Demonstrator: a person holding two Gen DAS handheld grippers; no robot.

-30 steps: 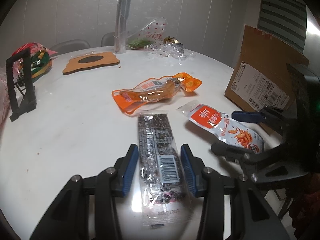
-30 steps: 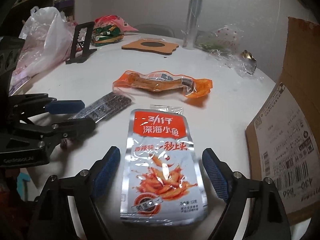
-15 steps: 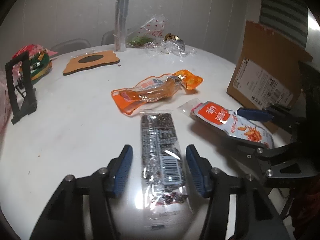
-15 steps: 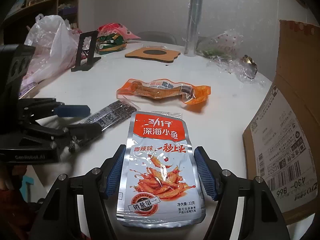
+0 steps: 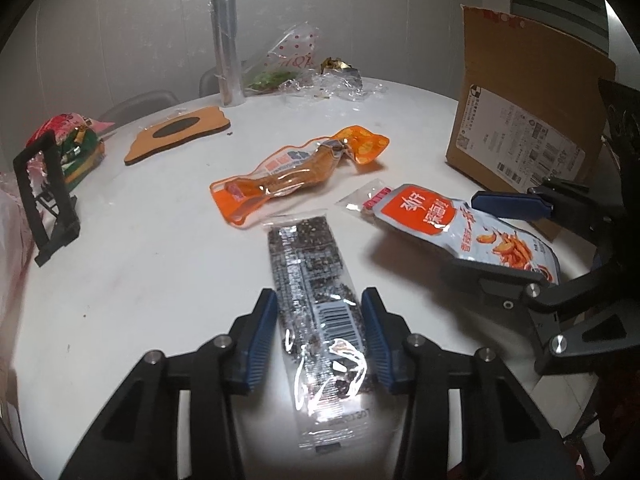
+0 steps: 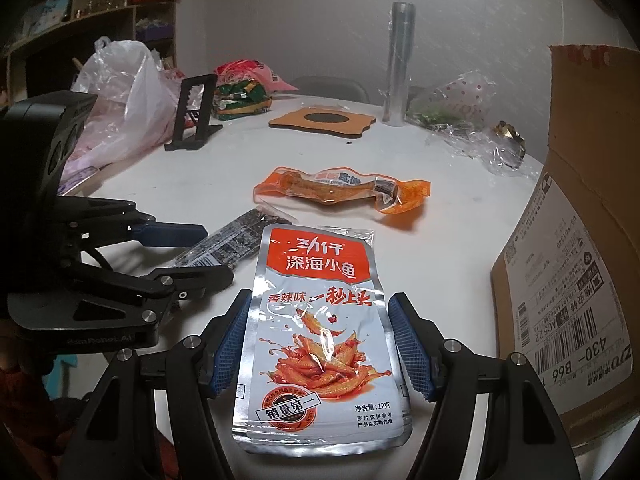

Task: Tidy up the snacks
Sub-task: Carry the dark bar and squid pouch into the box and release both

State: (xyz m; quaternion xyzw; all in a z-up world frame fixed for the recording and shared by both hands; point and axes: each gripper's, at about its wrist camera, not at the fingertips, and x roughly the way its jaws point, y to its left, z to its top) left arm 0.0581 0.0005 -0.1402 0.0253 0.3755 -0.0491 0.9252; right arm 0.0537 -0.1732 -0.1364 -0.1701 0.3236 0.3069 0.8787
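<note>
My left gripper [image 5: 320, 334] is shut on a long black-speckled snack bar [image 5: 316, 300] and holds it a little above the white table [image 5: 140, 248]. My right gripper [image 6: 318, 344] is shut on a silver and red fish snack pouch [image 6: 320, 320], lifted off the table; it also shows in the left wrist view [image 5: 460, 228]. An orange vacuum-packed snack [image 5: 296, 172] lies flat on the table beyond both. The snack bar also shows in the right wrist view [image 6: 236, 240].
An open cardboard box [image 5: 528, 120] stands at the right. A wooden coaster [image 5: 180, 132], a clear roll [image 5: 226, 40], crumpled cellophane [image 5: 320, 76], a black stand [image 5: 44, 188], snack bags [image 6: 240, 88] and a plastic bag [image 6: 116, 96] lie further out.
Both grippers closed on their packets and lifted them slightly off the table. The fish pouch rose and tilted; the snack bar came up with the left gripper.
</note>
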